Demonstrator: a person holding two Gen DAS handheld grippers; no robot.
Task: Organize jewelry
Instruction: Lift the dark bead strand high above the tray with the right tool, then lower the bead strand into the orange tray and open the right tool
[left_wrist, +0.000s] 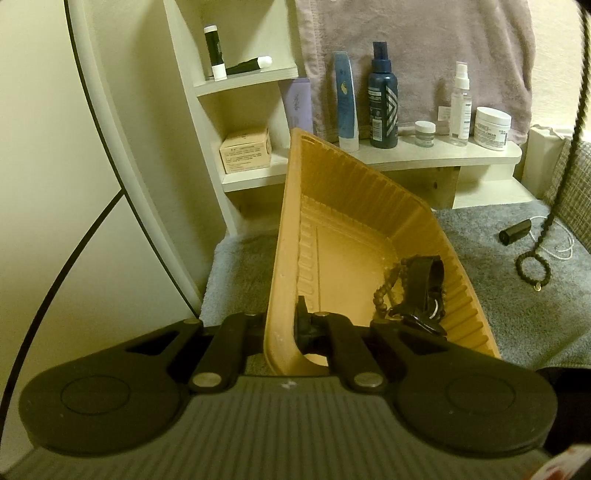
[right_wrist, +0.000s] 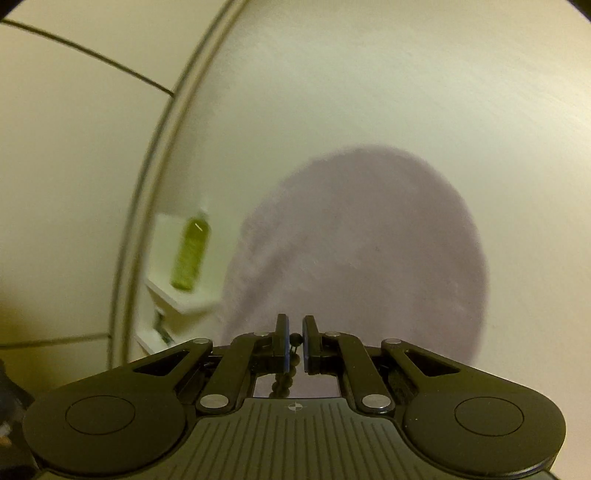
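My left gripper (left_wrist: 281, 325) is shut on the near wall of an orange ribbed tray (left_wrist: 354, 192), which stands tilted above the grey towel (left_wrist: 517, 317). In the tray's low corner lie a brown bead bracelet (left_wrist: 386, 291) and a black strap piece (left_wrist: 424, 284). My right gripper (right_wrist: 295, 336) is shut on a dark bead strand (right_wrist: 291, 363), seen against a blurred wall and a mauve towel (right_wrist: 362, 251). In the left wrist view that bead strand (left_wrist: 576, 122) hangs down at the right. Its looped end (left_wrist: 533, 266), with a small gold charm, reaches the grey towel.
A white corner shelf (left_wrist: 436, 157) behind the tray carries a blue tube (left_wrist: 345, 99), a dark spray bottle (left_wrist: 382, 96), a clear spray bottle (left_wrist: 461, 103) and two jars (left_wrist: 493, 127). A black cylinder (left_wrist: 514, 232) and a white cord (left_wrist: 561, 247) lie on the grey towel.
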